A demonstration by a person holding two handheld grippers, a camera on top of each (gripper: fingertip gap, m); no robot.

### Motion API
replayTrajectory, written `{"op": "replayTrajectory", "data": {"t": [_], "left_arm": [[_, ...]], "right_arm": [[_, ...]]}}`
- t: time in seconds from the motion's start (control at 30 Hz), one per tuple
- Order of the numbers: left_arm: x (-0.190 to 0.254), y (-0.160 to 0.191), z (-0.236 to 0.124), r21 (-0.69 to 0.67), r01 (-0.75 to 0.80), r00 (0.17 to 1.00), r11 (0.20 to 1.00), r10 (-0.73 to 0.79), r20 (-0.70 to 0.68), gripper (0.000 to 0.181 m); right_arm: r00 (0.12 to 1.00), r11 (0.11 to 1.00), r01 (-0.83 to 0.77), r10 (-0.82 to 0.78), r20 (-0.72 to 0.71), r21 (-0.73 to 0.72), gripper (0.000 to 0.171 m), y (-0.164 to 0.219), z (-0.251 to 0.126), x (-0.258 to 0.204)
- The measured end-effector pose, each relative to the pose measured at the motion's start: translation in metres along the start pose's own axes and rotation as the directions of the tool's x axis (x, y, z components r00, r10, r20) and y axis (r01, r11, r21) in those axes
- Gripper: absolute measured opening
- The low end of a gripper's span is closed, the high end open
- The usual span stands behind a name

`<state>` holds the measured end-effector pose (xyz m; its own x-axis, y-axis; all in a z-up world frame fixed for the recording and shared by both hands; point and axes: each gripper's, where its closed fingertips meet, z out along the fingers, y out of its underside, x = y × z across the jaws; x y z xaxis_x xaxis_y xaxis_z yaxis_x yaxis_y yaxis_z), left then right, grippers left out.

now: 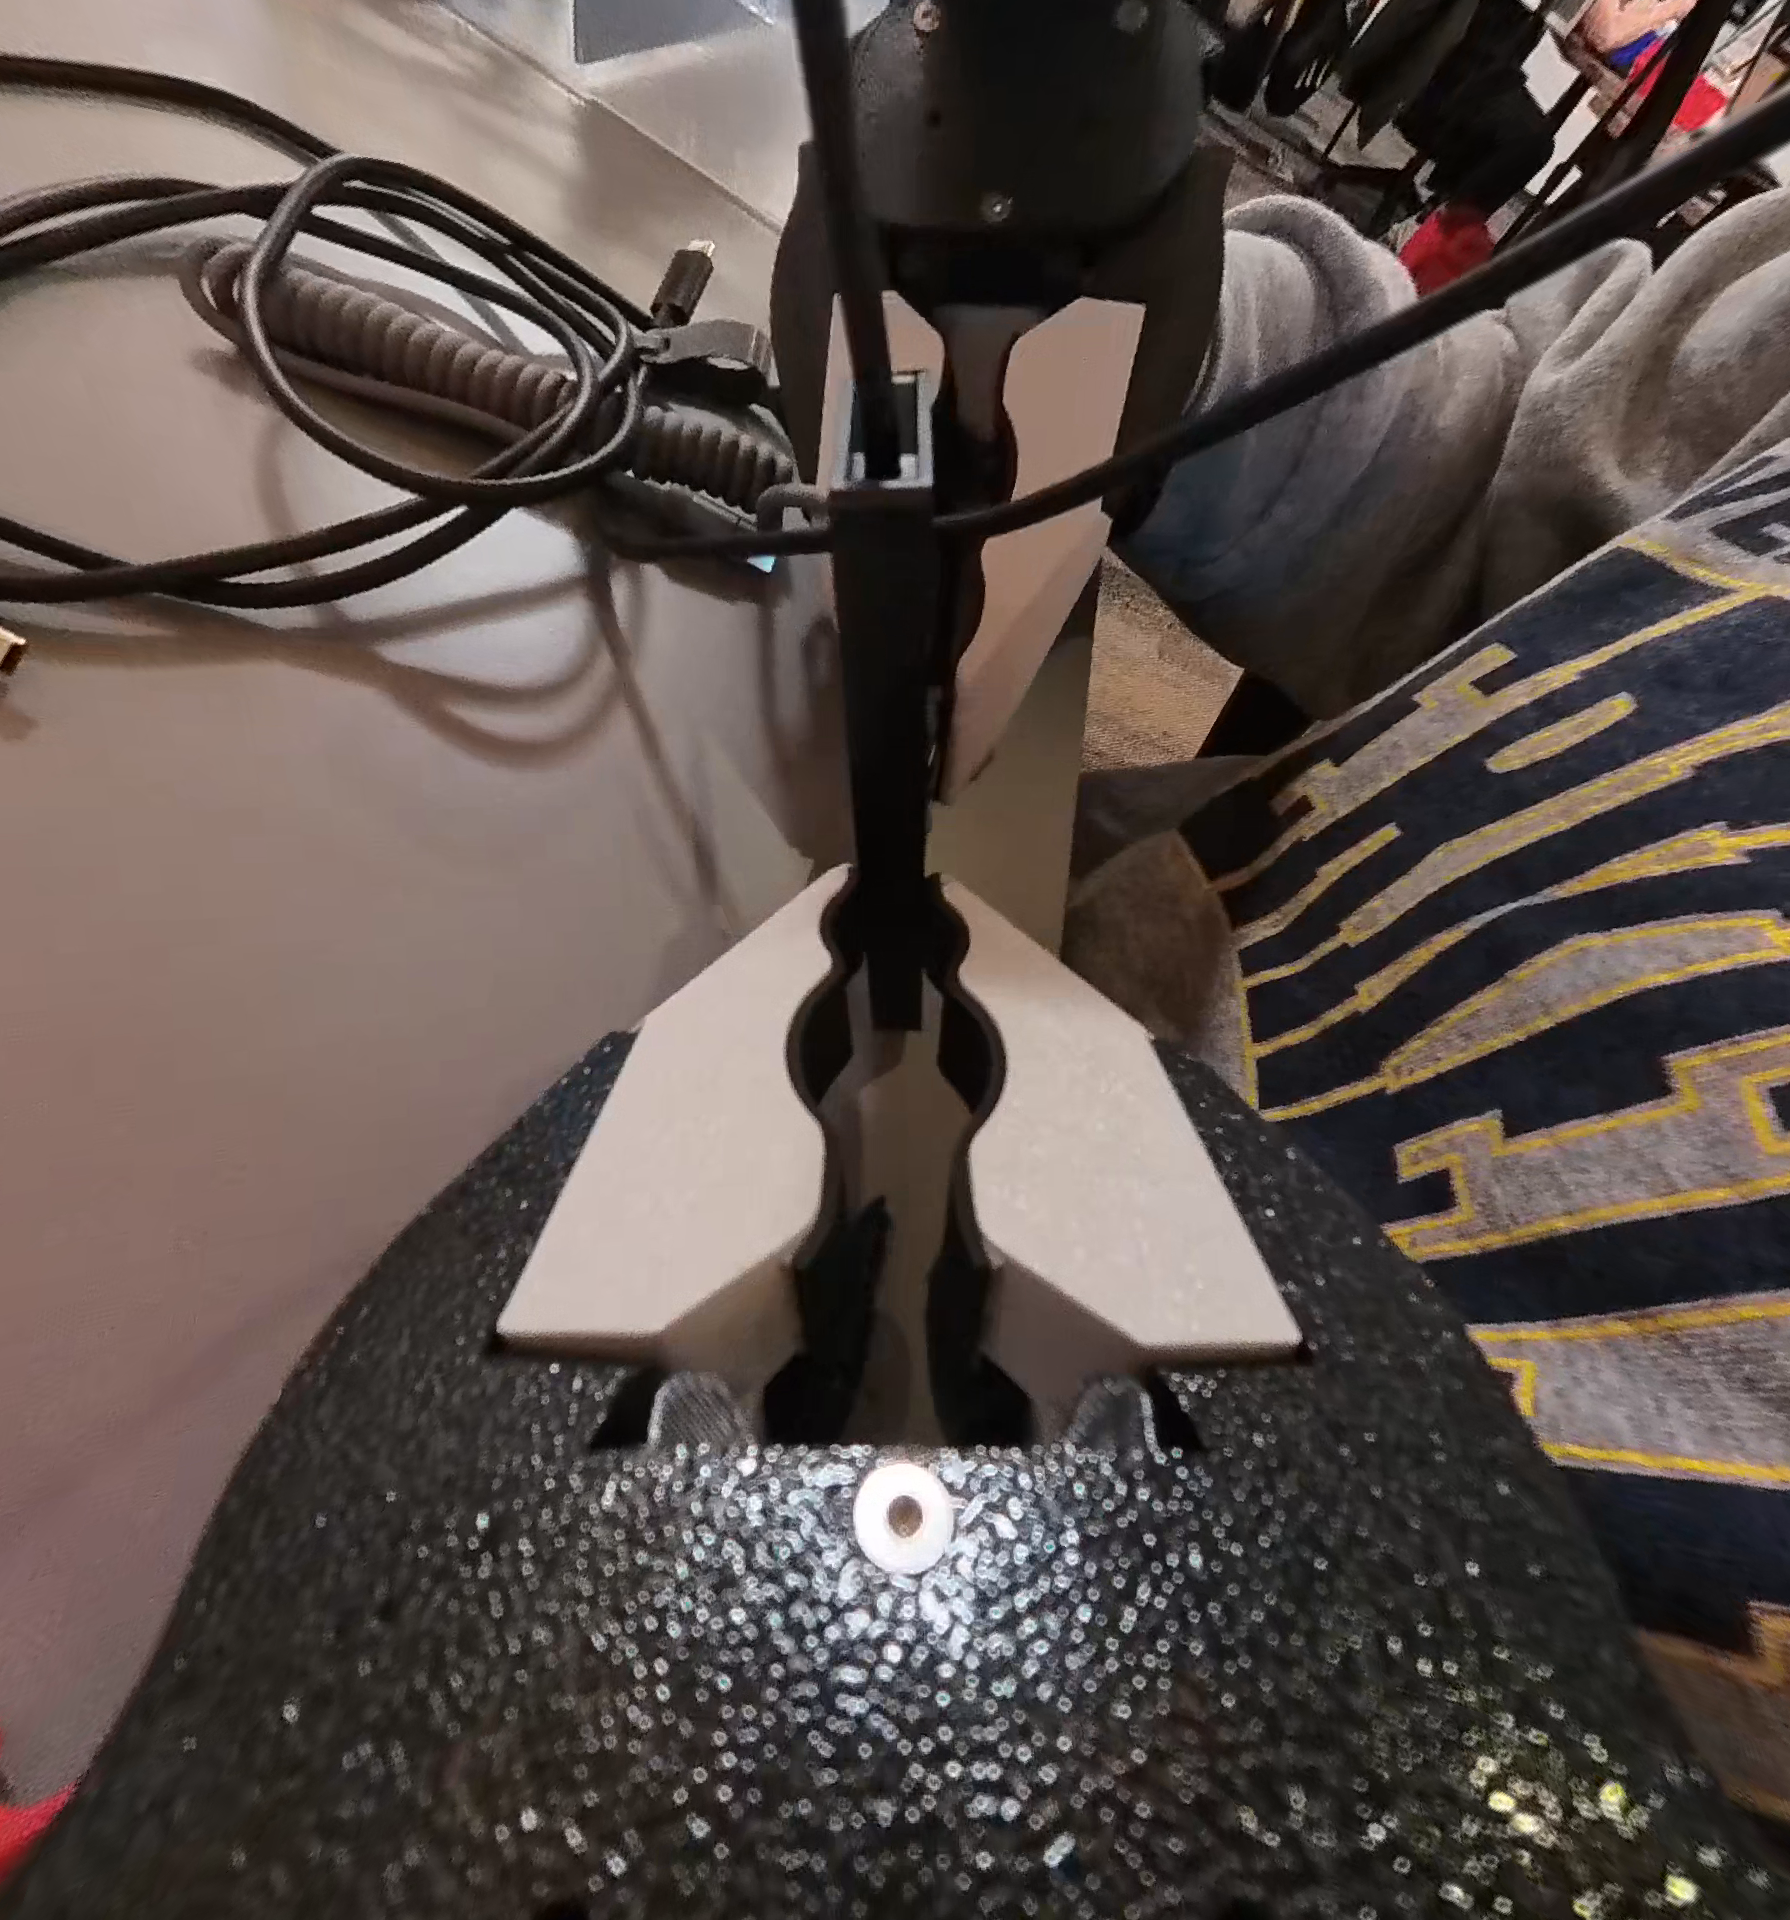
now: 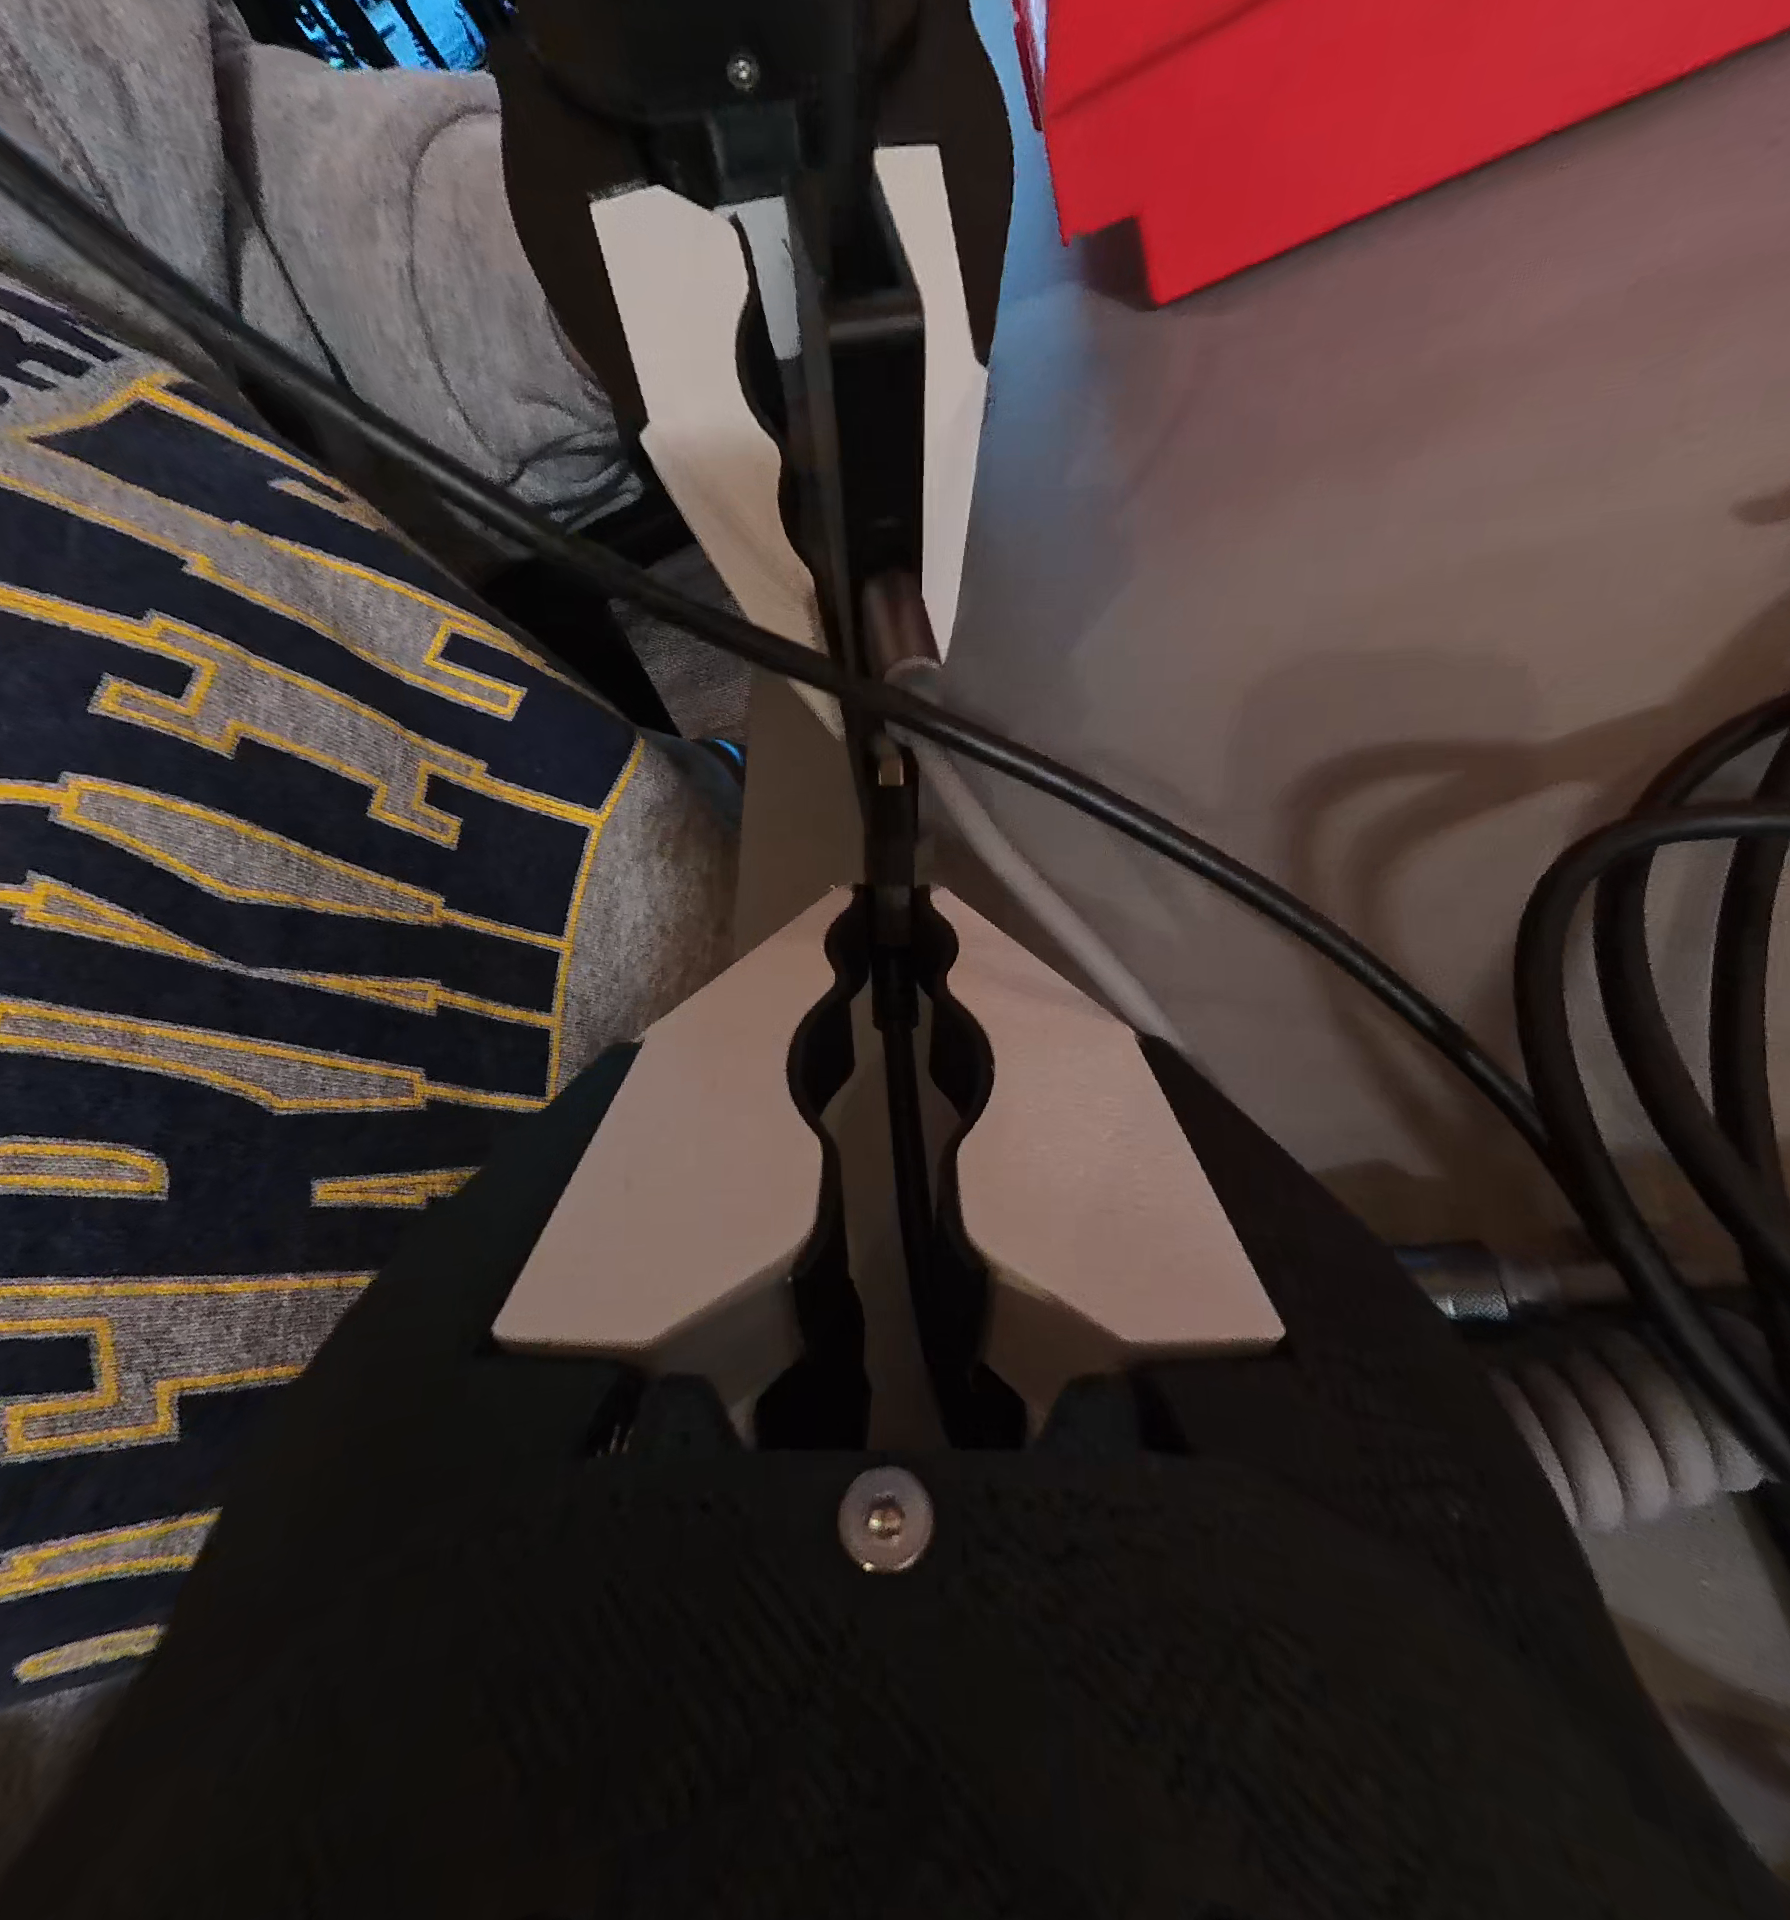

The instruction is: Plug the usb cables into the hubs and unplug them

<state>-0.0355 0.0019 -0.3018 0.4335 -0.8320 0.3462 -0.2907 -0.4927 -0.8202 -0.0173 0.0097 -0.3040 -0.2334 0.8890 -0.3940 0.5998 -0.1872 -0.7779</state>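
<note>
- Left gripper [image 1: 893, 940], grey two-finger with sparkly black body: jaws clenched on the long slim black rectangular USB hub [image 1: 886, 665], gripped at its near end. Hub runs straight away from the camera, held above the pale table top [image 1: 247, 935].
- Left wrist view only: a thin black cable [image 1: 849, 208] enters the hub's far end from above; the right gripper faces it from the far side. Another thin black cable [image 1: 1390, 312] crosses behind the hub and rises to the upper right.
- Left wrist view only: loose tangle of black braided and coiled cables [image 1: 403, 343] on the table, well left of the hub, with free plugs showing.
- Right gripper [image 2: 891, 935], grey fingers on matte black body: jaws closed on a small black USB plug [image 2: 893, 831]; its black cable [image 2: 906, 1143] trails back between the fingers.
- Right wrist view: the plug's metal tip points at the hub [image 2: 875, 416], held by the left gripper opposite. Cannot tell whether the tip is seated or just short; blur there.
- Right wrist view only: red box [image 2: 1390, 135] on the table at upper right; looped black cables [image 2: 1649, 987] and a grey coiled cable [image 2: 1618, 1434] at right.
- Both views: person's grey sweatshirt with navy and yellow print [image 1: 1545, 935] close beside the grippers.
</note>
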Motion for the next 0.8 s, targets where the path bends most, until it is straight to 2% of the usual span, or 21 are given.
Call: {"op": "replayTrajectory", "data": {"t": [0.27,0.43,0.6,0.63,0.7,0.8], "left_arm": [[0.003,0.003,0.0,-0.053,-0.138,0.988,0.989,0.133,-0.083,0.009],[0.003,0.002,0.002,-0.062,-0.178,0.982,0.982,0.174,-0.072,0.009],[0.0,0.0,0.003,-0.048,-0.137,0.99,0.989,0.135,-0.05,0.008],[-0.001,-0.002,0.005,-0.038,-0.135,0.99,0.99,0.134,-0.034,0.009],[-0.002,-0.011,0.005,0.0,-0.124,0.992,0.992,0.124,0.008,0.009],[-0.014,-0.024,-0.002,0.046,-0.094,0.989,0.995,0.088,0.116,0.008]], "right_arm": [[0.99,0.989,0.141,-0.141,0.012,-0.033,0.005,-0.002,0.003,-0.003],[0.981,0.979,0.192,-0.194,-0.014,-0.069,0.005,-0.003,0.004,-0.002],[0.988,0.989,0.148,-0.149,-0.041,-0.027,0.007,-0.005,0.003,0.0],[0.991,0.992,0.123,-0.123,-0.046,0.0,0.013,-0.007,0.003,0.0],[0.995,0.995,0.101,-0.1,-0.028,0.023,0.045,-0.008,-0.001,-0.008],[0.949,0.973,0.23,-0.221,-0.226,0.014,0.063,-0.01,-0.021,0.004]]}}
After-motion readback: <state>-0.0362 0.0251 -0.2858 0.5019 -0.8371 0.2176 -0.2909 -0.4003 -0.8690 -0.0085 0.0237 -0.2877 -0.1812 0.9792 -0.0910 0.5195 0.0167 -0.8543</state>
